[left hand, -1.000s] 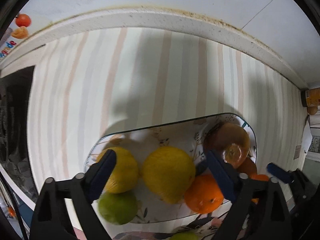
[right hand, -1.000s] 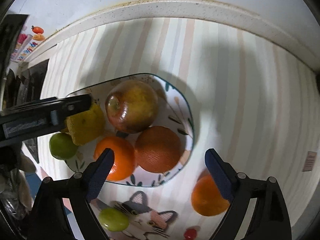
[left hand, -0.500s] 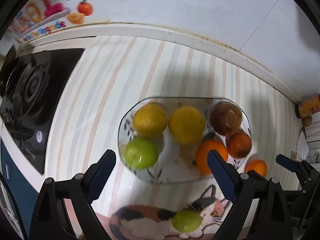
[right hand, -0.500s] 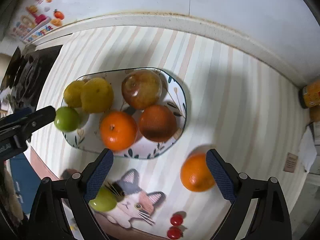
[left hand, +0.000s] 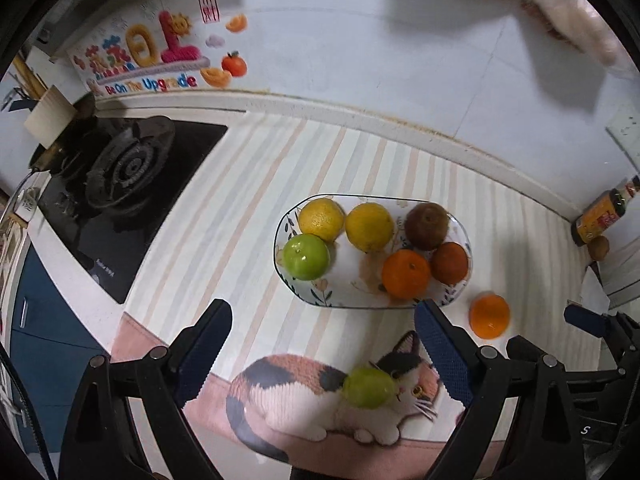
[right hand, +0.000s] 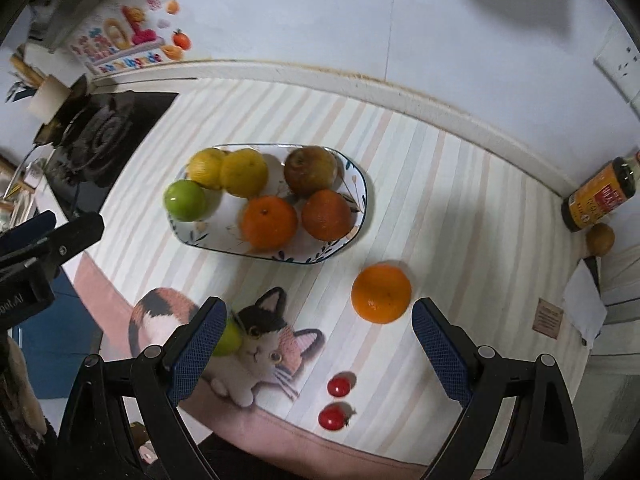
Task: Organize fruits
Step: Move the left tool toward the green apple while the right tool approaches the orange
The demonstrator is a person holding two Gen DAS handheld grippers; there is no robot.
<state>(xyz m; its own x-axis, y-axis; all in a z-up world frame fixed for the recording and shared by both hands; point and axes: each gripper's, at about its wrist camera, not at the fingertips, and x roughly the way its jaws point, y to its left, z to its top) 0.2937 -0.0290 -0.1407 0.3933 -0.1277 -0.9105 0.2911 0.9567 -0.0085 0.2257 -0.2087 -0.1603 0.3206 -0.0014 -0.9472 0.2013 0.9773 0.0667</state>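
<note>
A patterned oval plate (left hand: pixel 288 280) (right hand: pixel 360 184) on the striped counter holds two yellow citrus fruits, a green apple (left hand: pixel 307 257) (right hand: pixel 185 200), a brownish apple and two oranges. A loose orange (left hand: pixel 489 316) (right hand: pixel 381 293) lies to the plate's right. A small green fruit (left hand: pixel 369 387) (right hand: pixel 229 338) rests on the cat picture of the mat. Two cherry tomatoes (right hand: pixel 340 385) sit near the mat's front edge. My left gripper (left hand: pixel 322 352) hangs open and empty high above the mat. My right gripper (right hand: pixel 320 346) is open and empty too, above the cat picture.
A black gas hob (left hand: pixel 120 184) (right hand: pixel 100 136) fills the counter's left side. A dark sauce bottle (left hand: pixel 600 216) (right hand: pixel 596 196) and a small brown fruit (right hand: pixel 600 239) stand in the right corner. White tiled wall with a colourful sticker (left hand: pixel 152 60) runs behind.
Both grippers have risen and pulled back from the plate, so the whole plate, the mat and the hob now show. The left gripper no longer hovers close over the plate's fruit. Jaws stay wide.
</note>
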